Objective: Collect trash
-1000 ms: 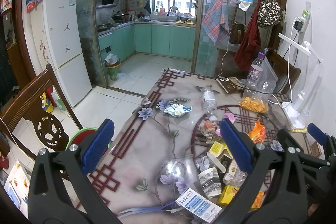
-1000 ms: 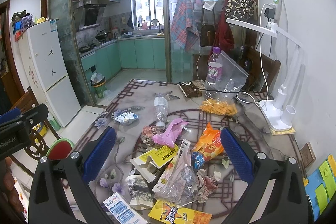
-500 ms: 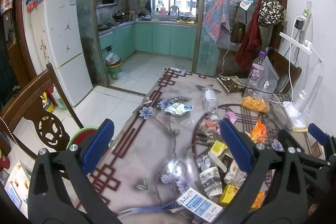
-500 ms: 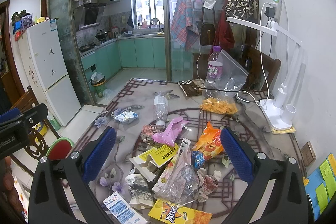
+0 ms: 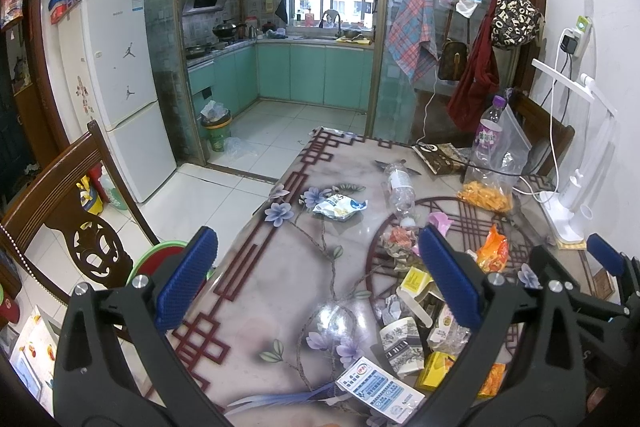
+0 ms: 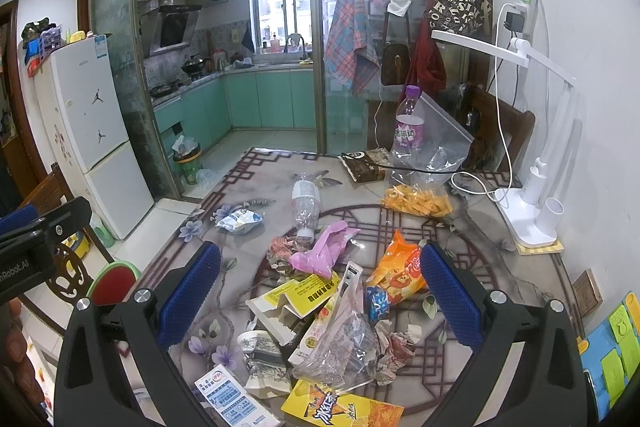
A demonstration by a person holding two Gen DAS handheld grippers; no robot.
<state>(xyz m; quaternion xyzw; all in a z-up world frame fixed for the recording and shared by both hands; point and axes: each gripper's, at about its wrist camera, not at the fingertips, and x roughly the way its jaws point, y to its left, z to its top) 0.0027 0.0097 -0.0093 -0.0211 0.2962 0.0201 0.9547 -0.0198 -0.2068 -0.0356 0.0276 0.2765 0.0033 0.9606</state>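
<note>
Trash [image 6: 340, 315]: light, crinkly wrappers heaped on the table [image 6: 472, 307].
Pinch a bunched fold; left gripper [image 5: 320, 283] and right gripper [image 6: 320, 291] gape wide, empty.

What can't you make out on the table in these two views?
- Yellow wrapper: right wrist view, its near end cut off by the bottom edge.
- Yellow carton: left wrist view, partly hidden behind the gripper's arm.
- Leaflet: right wrist view, print too small to read.
</note>
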